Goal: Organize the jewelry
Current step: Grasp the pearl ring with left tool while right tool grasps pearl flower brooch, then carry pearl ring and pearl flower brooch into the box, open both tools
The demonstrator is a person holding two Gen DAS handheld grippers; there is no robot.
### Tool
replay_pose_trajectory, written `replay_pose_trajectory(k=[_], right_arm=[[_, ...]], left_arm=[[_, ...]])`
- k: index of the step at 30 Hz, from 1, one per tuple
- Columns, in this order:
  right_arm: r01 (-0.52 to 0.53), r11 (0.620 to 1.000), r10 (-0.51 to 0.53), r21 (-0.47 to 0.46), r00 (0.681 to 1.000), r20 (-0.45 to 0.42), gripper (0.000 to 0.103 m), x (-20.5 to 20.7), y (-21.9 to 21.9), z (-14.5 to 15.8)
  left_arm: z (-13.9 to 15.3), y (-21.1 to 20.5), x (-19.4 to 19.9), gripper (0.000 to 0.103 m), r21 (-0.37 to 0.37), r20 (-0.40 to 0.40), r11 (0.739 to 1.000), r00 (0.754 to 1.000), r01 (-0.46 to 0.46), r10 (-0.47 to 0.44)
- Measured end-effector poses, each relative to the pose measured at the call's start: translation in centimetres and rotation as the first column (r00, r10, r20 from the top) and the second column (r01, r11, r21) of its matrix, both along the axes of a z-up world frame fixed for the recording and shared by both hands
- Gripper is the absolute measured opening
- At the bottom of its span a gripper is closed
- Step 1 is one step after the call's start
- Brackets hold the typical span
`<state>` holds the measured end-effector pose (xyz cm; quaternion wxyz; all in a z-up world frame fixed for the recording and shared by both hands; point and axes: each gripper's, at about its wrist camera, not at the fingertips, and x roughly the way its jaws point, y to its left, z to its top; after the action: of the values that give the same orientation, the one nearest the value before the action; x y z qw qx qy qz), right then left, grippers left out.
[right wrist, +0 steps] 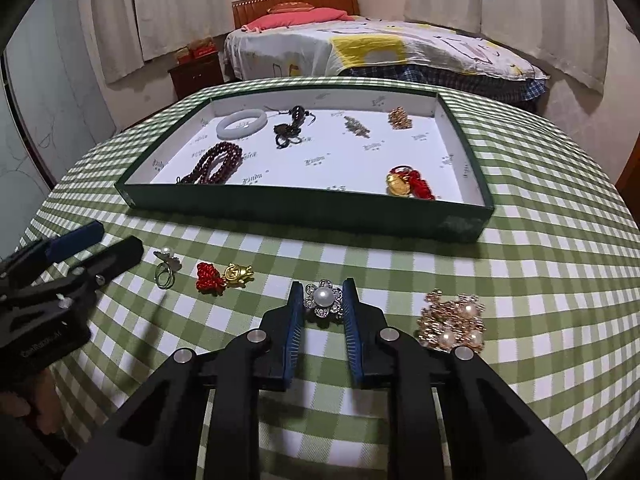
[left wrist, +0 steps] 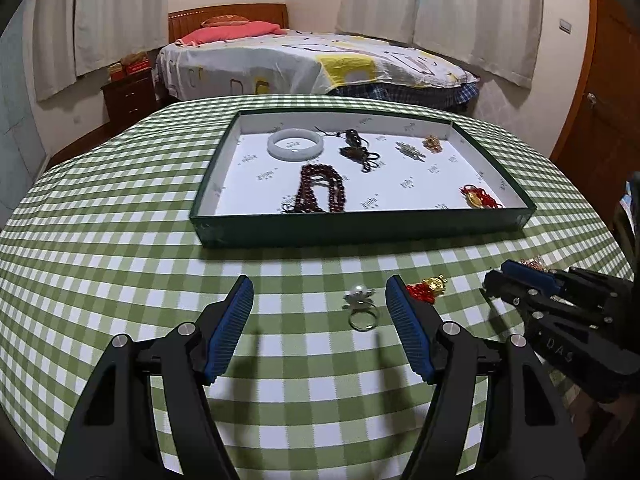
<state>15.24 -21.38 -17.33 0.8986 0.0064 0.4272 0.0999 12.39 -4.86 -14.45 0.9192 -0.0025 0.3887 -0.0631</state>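
In the left wrist view, the left gripper [left wrist: 320, 304] is hanging over the green-and-white checked tablecloth [left wrist: 120, 208] with its blue ribbed pads spread wide and nothing touching either one; the silver ring topped with a white pearl [left wrist: 360, 306] is lying on the cloth between them, nearer the right-hand pad, with its band towards the camera and its pearl end pointing away towards the shallow dark green tray with a white printed lining [left wrist: 492, 224]. Just beyond that pad, the gold charm on a red knotted cord [left wrist: 426, 289] is lying clear of the fingers, and the right gripper [left wrist: 498, 276] is showing at the right edge, well apart from the ring. In the right wrist view, the right gripper [right wrist: 323, 300] is pointing down at the round silver flower brooch with a central white pearl [right wrist: 323, 299], which is sitting directly between the fingertips; the jaws are standing narrow, flanking the brooch closely on both sides, and the pads look to be touching its rim or nearly so, though whether they are already pressing I cannot tell. The brooch has no real long axis, so the grip is depending only on staying centred. The tray is lying straight ahead, so I judge that this hand is the one nearer to carrying its piece over, while the rose-gold cluster brooch with pearls [right wrist: 452, 326] is waiting just to the right
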Motion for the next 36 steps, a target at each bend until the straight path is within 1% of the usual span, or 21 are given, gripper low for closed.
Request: replay_pose_trajectory(k=[4, 7, 8, 10, 11, 14, 15, 20, 25, 36], right_arm=[[0.004, 1.0, -0.004, 0.02, 1.0, 0.001, 0.021, -0.2, -0.5, 0.1], [-0.001, 1.0, 0.001, 0.031, 1.0, -0.002, 0.021, -0.3, -0.6, 0.0], [-0.002, 0.999, 0.002, 0.035, 1.0, -0.003, 0.021, -0.3, -0.6, -0.1], [-0.002, 0.999, 0.003, 0.04, 1.0, -0.005, 0.021, -0.3, -0.7, -0.2], [-0.001, 0.999, 0.001, 0.042, 1.0, -0.007, 0.021, -0.3, -0.8, -0.2], [0.004, 0.999, -0.003, 0.05, 1.0, -0.01, 0.021, -0.2, -1.0, -0.2], [0.005, 0.999, -0.004, 0.052, 1.0, -0.011, 0.021, -0.2, -1.0, -0.2], [0.005, 0.998, -0.004, 0.055, 1.0, -0.017, 0.021, -0.1, -1.0, -0.4], [0.004, 0.999, -0.002, 0.054, 1.0, -0.023, 0.021, -0.1, -0.9, -0.6], [0.004, 0.999, -0.003, 0.053, 1.0, -0.023, 0.021, 0.0, -0.7, -0.8]], left_arm=[[-0.6, -0.8, 0.3, 0.067, 0.004, -0.009, 1.0, 1.0, 0.016, -0.016], [-1.1, -1.1, 0.8, 0.062, 0.002, -0.027, 1.0, 0.999, 0.021, -0.021], [-1.3, -1.2, 1.1, 0.057, -0.002, -0.043, 1.0, 0.999, 0.024, -0.024], [-1.5, -1.1, 1.5, 0.055, -0.02, -0.064, 1.0, 0.998, 0.022, -0.023], [-1.6, -1.1, 1.6, 0.052, -0.027, -0.071, 0.999, 0.997, 0.019, -0.021], [-2.1, -1.1, 2.0, 0.038, -0.038, -0.101, 0.999, 0.994, 0.029, -0.033], [-2.2, -1.1, 2.0, 0.036, -0.042, -0.109, 0.999, 0.993, 0.032, -0.036], [-2.4, -1.0, 2.1, 0.032, -0.052, -0.111, 0.998, 0.993, 0.032, -0.037], [-2.4, -1.0, 2.2, 0.02, -0.055, -0.113, 0.997, 0.992, 0.046, -0.052], [-2.3, -0.7, 2.1, 0.02, -0.059, -0.112, 0.997, 0.992, 0.049, -0.055]])
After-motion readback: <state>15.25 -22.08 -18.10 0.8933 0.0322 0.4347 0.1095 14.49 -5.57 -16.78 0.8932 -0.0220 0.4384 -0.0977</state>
